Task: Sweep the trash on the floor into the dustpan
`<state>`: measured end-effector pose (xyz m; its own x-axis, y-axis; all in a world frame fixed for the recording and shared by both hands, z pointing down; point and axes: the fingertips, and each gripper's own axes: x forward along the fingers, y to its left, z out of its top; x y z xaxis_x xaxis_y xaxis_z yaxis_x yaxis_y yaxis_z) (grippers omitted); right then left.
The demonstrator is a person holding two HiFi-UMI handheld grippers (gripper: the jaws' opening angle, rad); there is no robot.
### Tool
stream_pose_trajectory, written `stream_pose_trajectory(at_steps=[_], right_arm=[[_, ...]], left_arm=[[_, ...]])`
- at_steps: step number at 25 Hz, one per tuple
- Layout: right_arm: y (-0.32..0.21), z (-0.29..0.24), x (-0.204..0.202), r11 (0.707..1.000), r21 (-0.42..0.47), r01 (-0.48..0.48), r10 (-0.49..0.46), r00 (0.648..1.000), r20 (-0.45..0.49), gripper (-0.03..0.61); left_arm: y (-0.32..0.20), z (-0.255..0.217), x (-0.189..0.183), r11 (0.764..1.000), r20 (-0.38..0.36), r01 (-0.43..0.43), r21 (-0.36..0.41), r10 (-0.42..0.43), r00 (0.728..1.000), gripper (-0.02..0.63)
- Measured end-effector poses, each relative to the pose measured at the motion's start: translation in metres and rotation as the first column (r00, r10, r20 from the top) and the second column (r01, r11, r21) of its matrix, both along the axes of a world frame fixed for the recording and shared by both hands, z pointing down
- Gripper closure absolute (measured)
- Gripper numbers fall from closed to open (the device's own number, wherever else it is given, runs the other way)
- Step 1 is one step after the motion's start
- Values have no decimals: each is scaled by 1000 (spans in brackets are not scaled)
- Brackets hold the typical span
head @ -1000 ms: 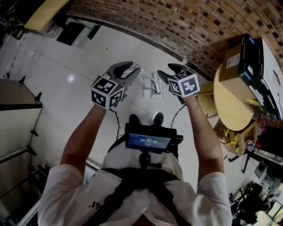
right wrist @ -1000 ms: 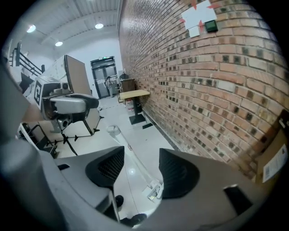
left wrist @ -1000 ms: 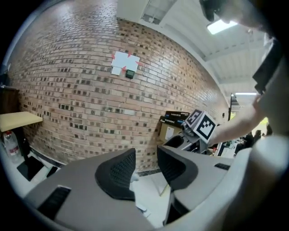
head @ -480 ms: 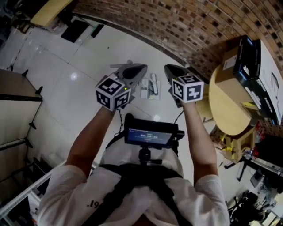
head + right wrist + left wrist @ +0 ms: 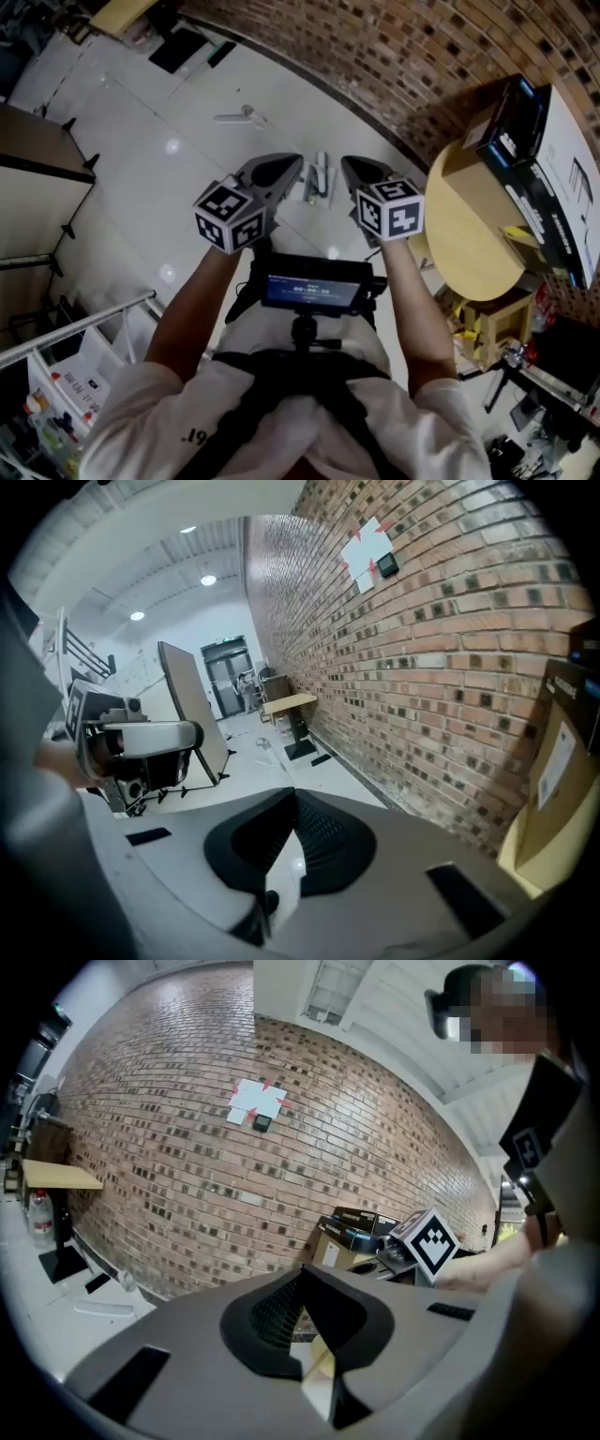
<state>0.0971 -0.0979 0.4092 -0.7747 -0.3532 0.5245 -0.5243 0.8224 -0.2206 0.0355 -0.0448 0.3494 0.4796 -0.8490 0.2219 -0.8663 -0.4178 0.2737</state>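
In the head view my left gripper [image 5: 286, 169] and right gripper [image 5: 349, 169] are held side by side above the white tiled floor [image 5: 141, 197]. Both are shut with nothing between the pads. In the left gripper view the left gripper [image 5: 302, 1274] points at the brick wall. In the right gripper view the right gripper [image 5: 293, 794] points along that wall. Small white things [image 5: 319, 176] lie on the floor between the two gripper tips; I cannot tell what they are. A long white piece [image 5: 239, 117] lies farther off on the floor, also seen low at the left as a flat white piece [image 5: 103, 1309].
A brick wall [image 5: 394, 56] runs across the top. At the right stands a round wooden table [image 5: 469, 244] bearing a cardboard box [image 5: 478, 136] and dark boxes [image 5: 534, 122]. A dark tabletop [image 5: 37, 150] and a metal rack [image 5: 75, 328] are at the left.
Both grippers' jaws have closed from open, with nothing in them. The person has shifted, so floor and wall slid across the view and the long white piece came into sight.
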Motion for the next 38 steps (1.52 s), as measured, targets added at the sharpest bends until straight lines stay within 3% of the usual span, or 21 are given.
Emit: stream_pose_trajectory(at_steps=[7, 15, 25, 38], right_arm=[[36, -23, 43, 998, 8, 62, -62, 997, 52, 571], [74, -55, 62, 997, 19, 72, -73, 994, 85, 572], [98, -64, 44, 999, 29, 30, -33, 996, 78, 572], [113, -62, 30, 999, 39, -24, 21, 997, 68, 572]], left_arm=[[46, -2, 36, 999, -22, 47, -12, -47, 999, 614], [84, -2, 52, 999, -48, 26, -41, -28, 998, 614], [113, -1, 36, 997, -56, -12, -72, 8, 998, 614], [125, -2, 24, 996, -69, -68, -56, 64, 996, 614]])
